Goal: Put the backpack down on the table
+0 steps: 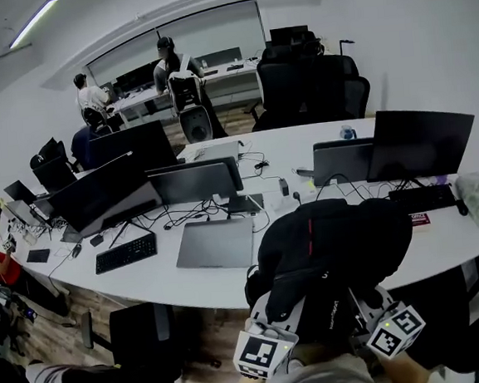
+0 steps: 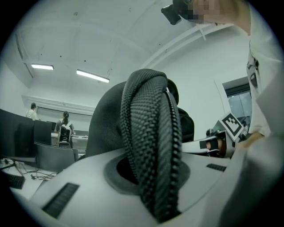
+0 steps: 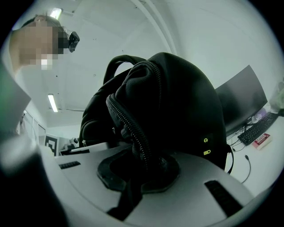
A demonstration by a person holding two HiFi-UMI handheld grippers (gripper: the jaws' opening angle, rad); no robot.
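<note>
Black fabric in both tools. Holding the backpack (image 1: 336, 249) up between the two grippers, close to the body, overlapping the near edge of the white table (image 1: 147, 282) in the head view; not possible to tell there whether its bottom is touching the tabletop.

Clamping the left gripper (image 2: 148, 177) on a thick woven strap (image 2: 148, 128), squeezing it from both sides, with the strap rising in a loop straight out of the jaws. Pinching with the right gripper (image 3: 142, 170) too, jaws nearly together on the backpack's zippered edge (image 3: 126, 117), with the dark body of the bag bulging up and to the right above it. Pointing both grippers roughly level, side by side under the bag, marker cubes showing at the bottom of the head view.

Lying farther along the table, to the left of the bag: a closed grey laptop (image 1: 215, 244) and a black keyboard (image 1: 126, 253). Standing just behind the bag: a dark monitor (image 1: 423, 141). Crowding the far side of the table: black office chairs (image 1: 305, 85). Facing the far desks: two people (image 1: 89, 95).
</note>
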